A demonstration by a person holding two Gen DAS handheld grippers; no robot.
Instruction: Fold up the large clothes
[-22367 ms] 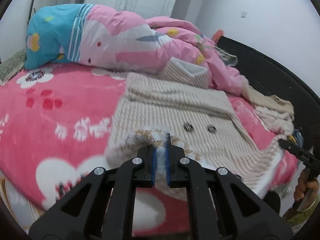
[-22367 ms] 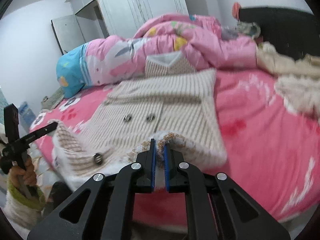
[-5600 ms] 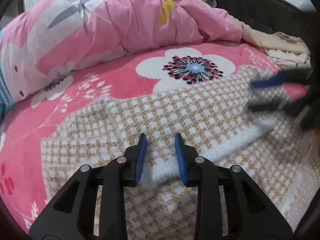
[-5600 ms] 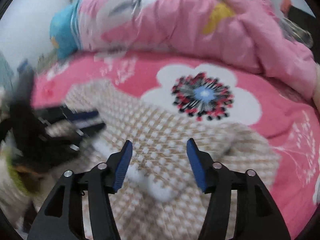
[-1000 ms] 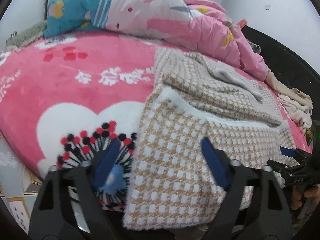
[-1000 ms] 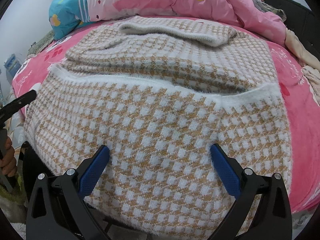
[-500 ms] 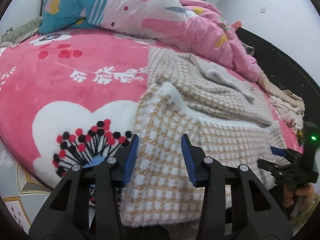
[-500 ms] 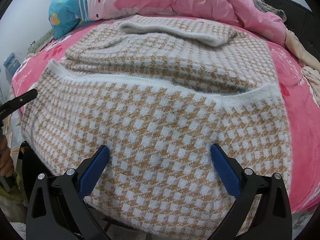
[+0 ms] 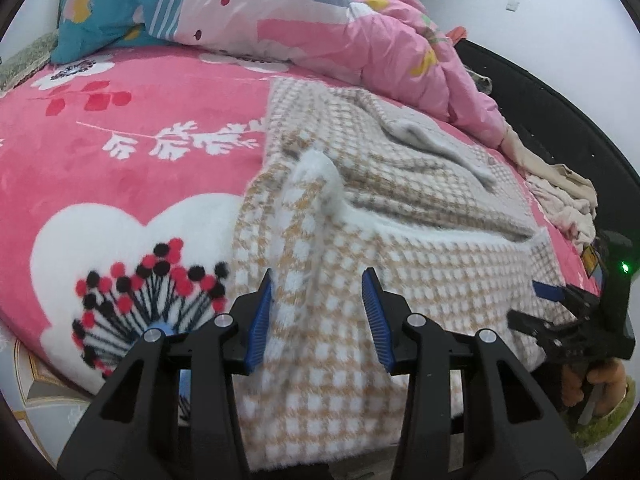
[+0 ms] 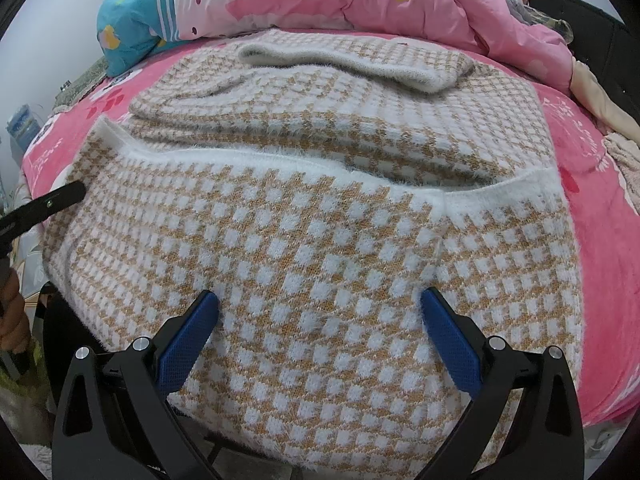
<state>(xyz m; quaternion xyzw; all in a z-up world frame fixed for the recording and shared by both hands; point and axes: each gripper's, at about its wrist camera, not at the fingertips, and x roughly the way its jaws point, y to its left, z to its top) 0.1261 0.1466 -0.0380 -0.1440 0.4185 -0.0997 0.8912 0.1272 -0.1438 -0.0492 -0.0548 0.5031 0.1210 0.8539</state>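
A tan-and-white checked knit garment lies on the pink flowered bed, its near part hanging over the bed's front edge; it fills the right wrist view. My left gripper is open, its blue pads either side of a raised ridge of fabric at the garment's left edge, not closed on it. My right gripper is wide open over the garment's near part and holds nothing. It also shows at the far right of the left wrist view.
A pink quilt and a blue pillow are piled at the head of the bed. Cream clothes lie by the black bed frame at right. The pink blanket spreads to the left.
My left gripper has narrowed from wide open and moved onto the garment's left edge, where a ridge of fabric now stands up. The right gripper has stayed wide open and nearly still.
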